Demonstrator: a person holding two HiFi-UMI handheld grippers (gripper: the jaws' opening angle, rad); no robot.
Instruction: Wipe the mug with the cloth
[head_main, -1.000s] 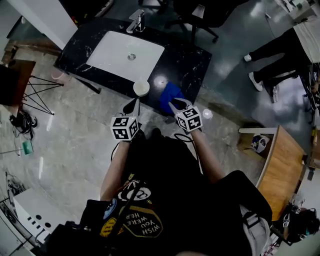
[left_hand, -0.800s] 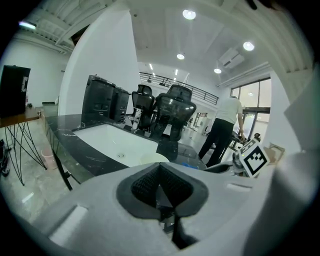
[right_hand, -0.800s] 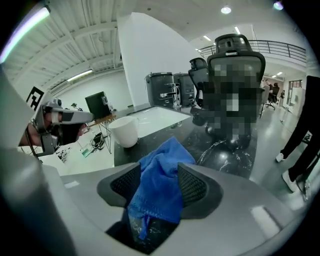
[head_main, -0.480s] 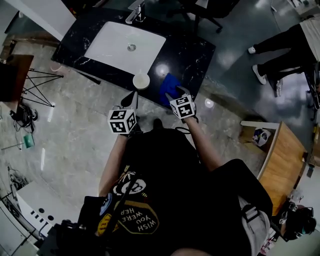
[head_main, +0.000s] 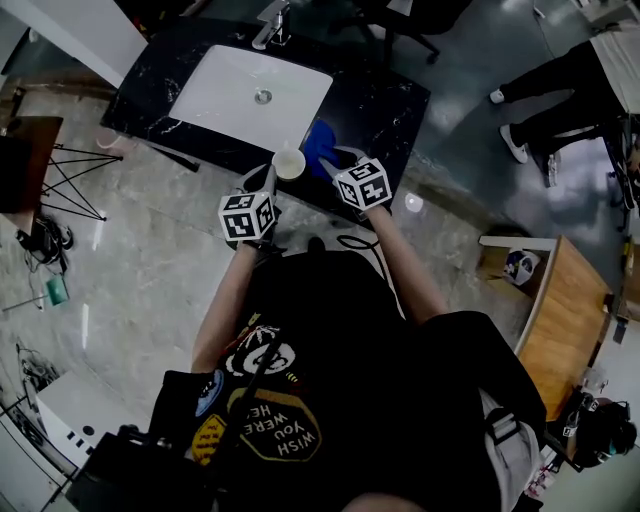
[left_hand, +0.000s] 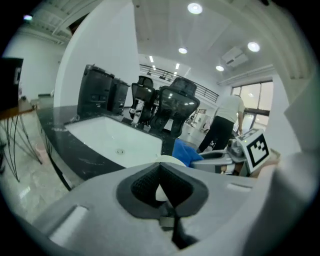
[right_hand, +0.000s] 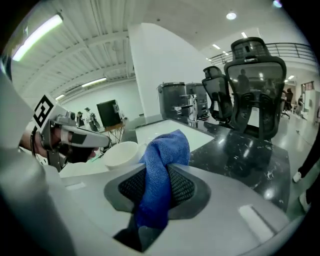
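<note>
Mug (head_main: 288, 162): upright at the front edge of the black bench (head_main: 385, 105), just in front of the white sink (head_main: 250, 95).

Right gripper (head_main: 335, 165): jaws have just been closing and are now clamped on the blue cloth (head_main: 319, 143). The cloth bunches out past the tips, just beside the mug's right side.

Left gripper (head_main: 268, 180): jaws drawn together, only a thin slit between the pads. A sliver of the white mug shows through the slit. The tips are just beside the mug's near left side.
</note>
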